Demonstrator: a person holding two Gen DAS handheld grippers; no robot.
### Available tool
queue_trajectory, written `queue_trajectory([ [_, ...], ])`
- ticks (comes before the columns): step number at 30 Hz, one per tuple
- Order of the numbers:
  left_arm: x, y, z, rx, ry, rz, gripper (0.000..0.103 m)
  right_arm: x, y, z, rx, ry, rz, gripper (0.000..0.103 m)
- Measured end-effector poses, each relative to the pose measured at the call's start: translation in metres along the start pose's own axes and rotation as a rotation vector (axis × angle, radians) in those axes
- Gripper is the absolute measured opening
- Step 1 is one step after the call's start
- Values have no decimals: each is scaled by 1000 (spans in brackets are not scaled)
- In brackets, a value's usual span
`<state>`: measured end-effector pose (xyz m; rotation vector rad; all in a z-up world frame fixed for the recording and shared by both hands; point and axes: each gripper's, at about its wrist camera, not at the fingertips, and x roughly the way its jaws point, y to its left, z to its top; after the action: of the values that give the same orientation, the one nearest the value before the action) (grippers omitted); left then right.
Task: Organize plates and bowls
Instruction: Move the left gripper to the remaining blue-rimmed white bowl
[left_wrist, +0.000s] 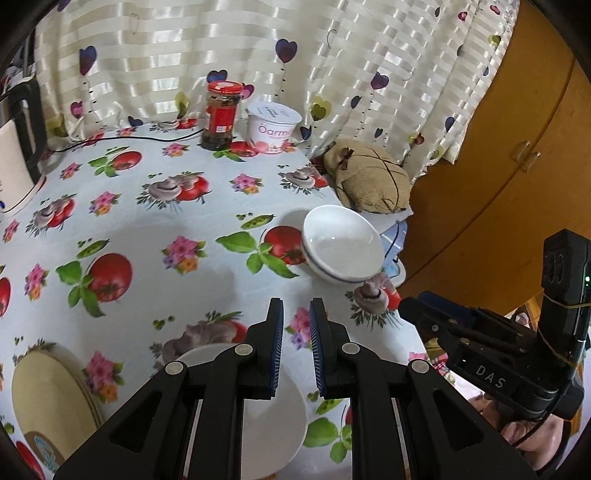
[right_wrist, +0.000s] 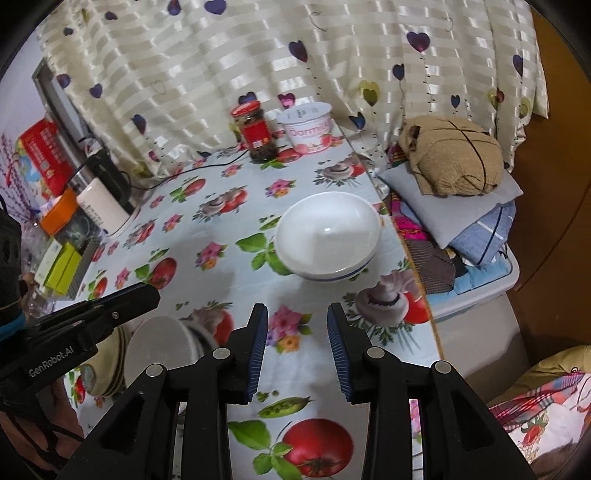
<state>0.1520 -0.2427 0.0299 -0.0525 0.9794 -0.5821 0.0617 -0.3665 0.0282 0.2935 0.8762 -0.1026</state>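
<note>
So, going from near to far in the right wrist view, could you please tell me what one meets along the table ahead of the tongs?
Right tongs → white bowl → yogurt tub and red-lidded jar, side by side at the back → curtain.

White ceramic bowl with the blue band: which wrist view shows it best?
The right wrist view: the white ceramic bowl with the blue band sits near centre, whole and large. The left wrist view shows the bowl smaller, off to the right, also unobstructed.
</note>
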Motion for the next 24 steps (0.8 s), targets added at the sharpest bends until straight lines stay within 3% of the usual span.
queue_trajectory([
  [24,57,4,39,9,63,12,15,45,-26,36,25,36,-34,33],
])
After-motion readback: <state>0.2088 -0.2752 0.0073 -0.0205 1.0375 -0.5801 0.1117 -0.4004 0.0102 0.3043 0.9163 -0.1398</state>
